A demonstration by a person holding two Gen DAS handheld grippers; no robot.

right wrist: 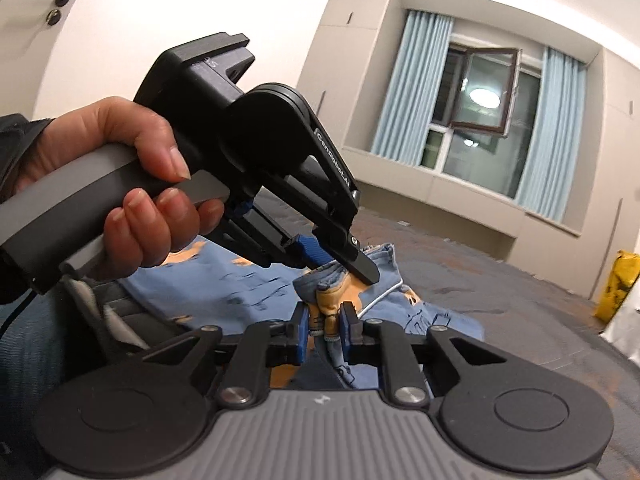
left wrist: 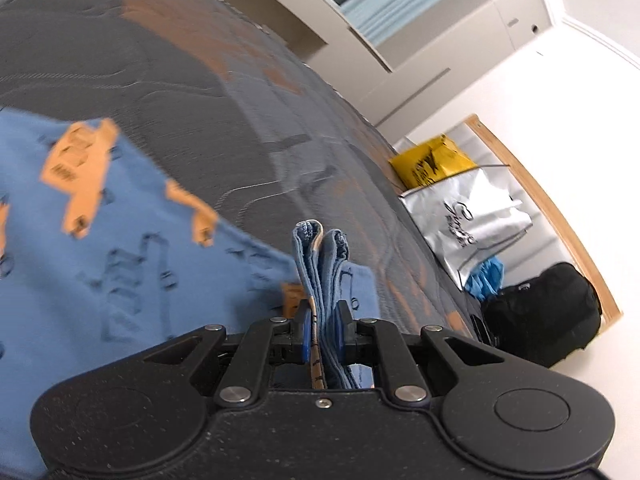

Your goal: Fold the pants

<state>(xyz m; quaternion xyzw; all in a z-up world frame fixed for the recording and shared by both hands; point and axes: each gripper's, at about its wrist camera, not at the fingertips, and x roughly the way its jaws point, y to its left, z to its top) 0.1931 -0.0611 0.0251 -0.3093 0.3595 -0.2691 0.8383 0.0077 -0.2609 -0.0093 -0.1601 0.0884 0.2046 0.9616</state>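
Both clamped on blue pants (left wrist: 120, 264): left hand-held gripper (left wrist: 325, 320) pinches folded hem, right hand-held gripper (right wrist: 325, 330) pinches bunched edge, over grey bed (left wrist: 180, 100).

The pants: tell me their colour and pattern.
The pants are blue with orange vehicle shapes and dark outline drawings, clearest in the left wrist view.

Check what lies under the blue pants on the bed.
The blue pants lie spread on a dark grey quilted bed cover with orange patches. Both grippers pinch bunched fabric edges. Whatever the cover looks like directly beneath the spread cloth is hidden.
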